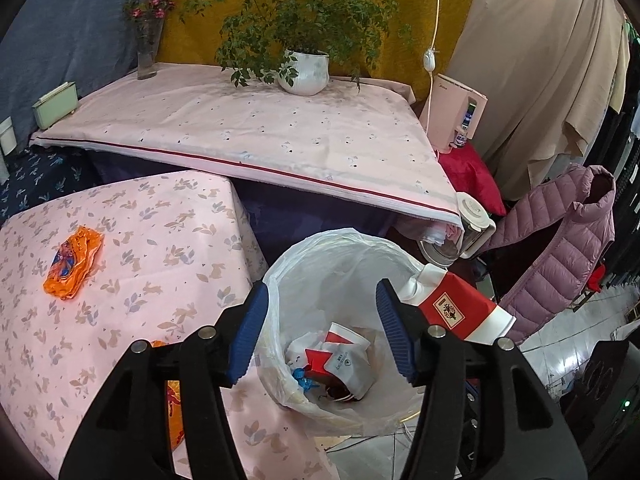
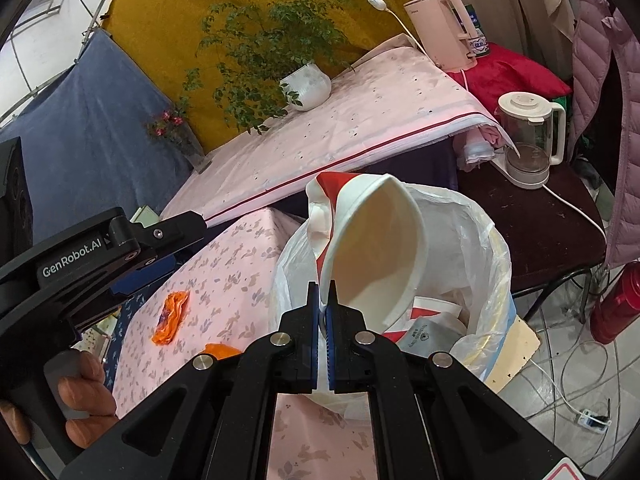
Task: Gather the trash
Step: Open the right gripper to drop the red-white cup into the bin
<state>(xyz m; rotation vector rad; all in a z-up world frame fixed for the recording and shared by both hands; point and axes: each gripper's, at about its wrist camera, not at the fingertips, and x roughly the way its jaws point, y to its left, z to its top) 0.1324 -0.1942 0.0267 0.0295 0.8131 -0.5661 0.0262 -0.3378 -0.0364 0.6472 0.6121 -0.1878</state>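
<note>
My right gripper (image 2: 323, 304) is shut on the rim of a red and white paper cup (image 2: 372, 240) and holds it tilted over the bin (image 2: 488, 248), which is lined with a white plastic bag. The cup also shows in the left wrist view (image 1: 456, 304), at the bin's right rim. My left gripper (image 1: 320, 320) is open and empty above the bin (image 1: 288, 280), which holds paper cups and wrappers (image 1: 344, 364). An orange wrapper (image 1: 72, 264) lies on the low pink floral table (image 1: 160, 240); it also shows in the right wrist view (image 2: 172, 316). A second orange piece (image 2: 220, 350) lies nearer the table's front.
A higher table with a pink cloth (image 1: 248, 128) carries a potted plant (image 1: 304, 72), a flower vase (image 1: 148, 56) and a green box (image 1: 56, 104). A kettle (image 2: 528, 140) stands on a dark side table. A pink jacket (image 1: 560, 248), a red flask (image 2: 616, 300) and floor cables (image 2: 560, 392) are at the right.
</note>
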